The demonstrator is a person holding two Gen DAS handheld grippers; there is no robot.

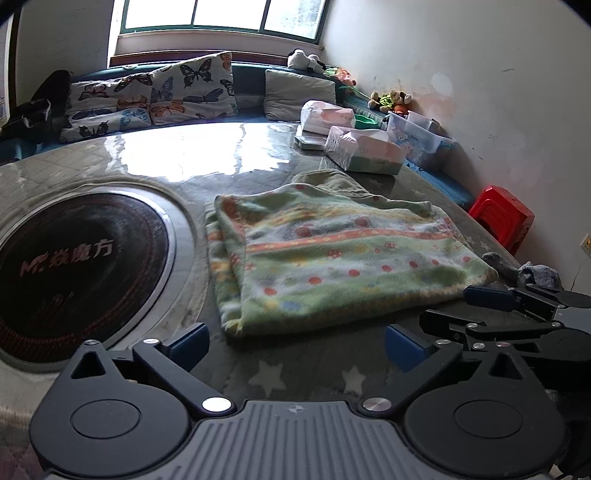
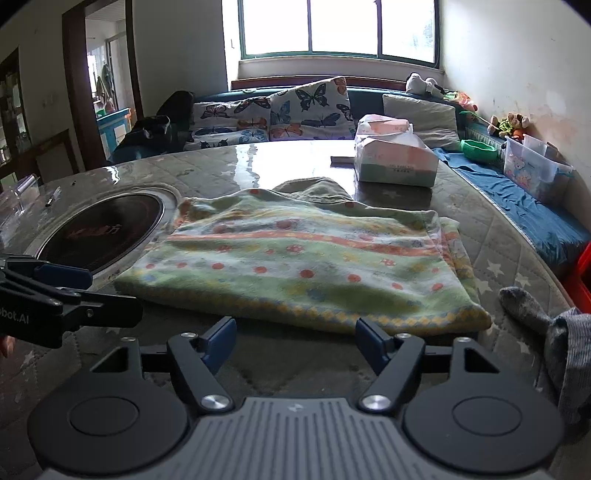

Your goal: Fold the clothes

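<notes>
Fleecy green cloth (image 2: 295, 258) with orange stripes and red dots lies already doubled over on the table (image 2: 491, 236), just in front of both my grippers and touching neither. I judge it light, soft and limp, thick enough to hold a crease but likely to sag and drag if lifted by one point, so I would pinch the near hem at its two corners, one per gripper. My left gripper (image 1: 295, 341) stands spread and empty short of the near left corner; my right gripper (image 2: 295, 341) is likewise spread and empty at the near edge. A grey sock (image 2: 524, 302) lies close by on the right. The tabletop looks padded under a glossy clear cover, with a round inset hob (image 1: 74, 266) beside the cloth and tissue packs (image 2: 395, 155) behind. Butterfly cushions (image 2: 306, 107) line a bench beneath the window (image 2: 336, 29).
</notes>
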